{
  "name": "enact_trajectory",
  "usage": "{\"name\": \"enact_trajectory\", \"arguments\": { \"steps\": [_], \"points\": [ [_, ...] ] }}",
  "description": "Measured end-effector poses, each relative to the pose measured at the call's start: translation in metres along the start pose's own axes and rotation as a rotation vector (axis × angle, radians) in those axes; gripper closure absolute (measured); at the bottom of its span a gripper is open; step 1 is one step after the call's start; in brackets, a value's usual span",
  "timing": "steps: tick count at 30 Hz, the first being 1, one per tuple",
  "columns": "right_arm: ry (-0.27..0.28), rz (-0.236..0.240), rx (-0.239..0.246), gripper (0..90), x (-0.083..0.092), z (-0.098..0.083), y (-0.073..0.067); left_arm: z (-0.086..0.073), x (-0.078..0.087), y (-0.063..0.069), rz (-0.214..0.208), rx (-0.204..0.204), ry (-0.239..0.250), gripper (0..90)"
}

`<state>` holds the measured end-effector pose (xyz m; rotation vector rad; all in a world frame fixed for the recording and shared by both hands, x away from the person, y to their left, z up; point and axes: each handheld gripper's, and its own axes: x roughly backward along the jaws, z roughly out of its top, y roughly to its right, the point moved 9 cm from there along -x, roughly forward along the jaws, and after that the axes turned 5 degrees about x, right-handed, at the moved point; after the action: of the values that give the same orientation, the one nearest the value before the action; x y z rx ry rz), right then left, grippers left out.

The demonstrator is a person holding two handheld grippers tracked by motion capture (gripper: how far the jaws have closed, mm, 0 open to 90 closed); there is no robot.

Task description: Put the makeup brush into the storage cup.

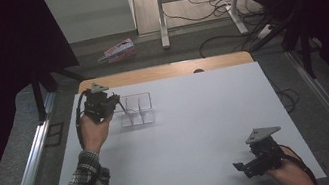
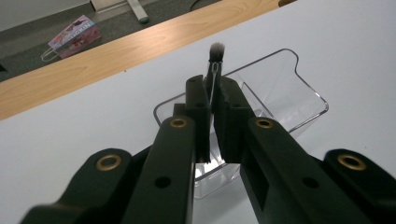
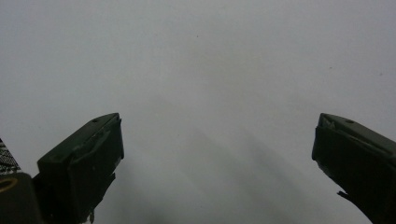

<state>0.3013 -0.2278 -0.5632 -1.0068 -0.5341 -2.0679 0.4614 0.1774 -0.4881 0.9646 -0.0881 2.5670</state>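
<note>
On the white table (image 1: 199, 132), the left gripper (image 2: 214, 100) clenches a small brush (image 2: 215, 63) upright over the clear tray (image 2: 299, 100) at ten o'clock, bristles up, while the right gripper (image 1: 240, 167) rests released at five o'clock.

Left gripper (image 1: 116, 102) clamped (arm outstretched); right gripper (image 1: 240, 167) spread wide, resting low.

left gripper (image 2: 212, 105): black jaws, gold rings, small holes | right gripper (image 3: 217, 154): black, wide blocky jaws | grey three-cornered plate on top | checked sleeve behind left gripper
</note>
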Motion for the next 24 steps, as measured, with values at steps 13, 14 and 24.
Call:
{"name": "enact_trajectory", "arguments": {
  "steps": [13, 14, 24],
  "points": [
    [-0.013, 0.01, 0.004, 2.1, -0.002, -0.002, -0.001, -0.014, -0.012, 0.002, -0.005, 0.006, -0.023, 85.1],
    [-0.013, 0.01, 0.004, 2.0, -0.002, -0.002, -0.001, -0.014, -0.013, 0.002, -0.004, 0.004, -0.024, 85.0],
    [-0.014, 0.009, 0.006, 2.0, -0.001, -0.002, -0.001, -0.009, -0.007, 0.006, -0.003, -0.03, 0.014, 43.0]
  ]
}}
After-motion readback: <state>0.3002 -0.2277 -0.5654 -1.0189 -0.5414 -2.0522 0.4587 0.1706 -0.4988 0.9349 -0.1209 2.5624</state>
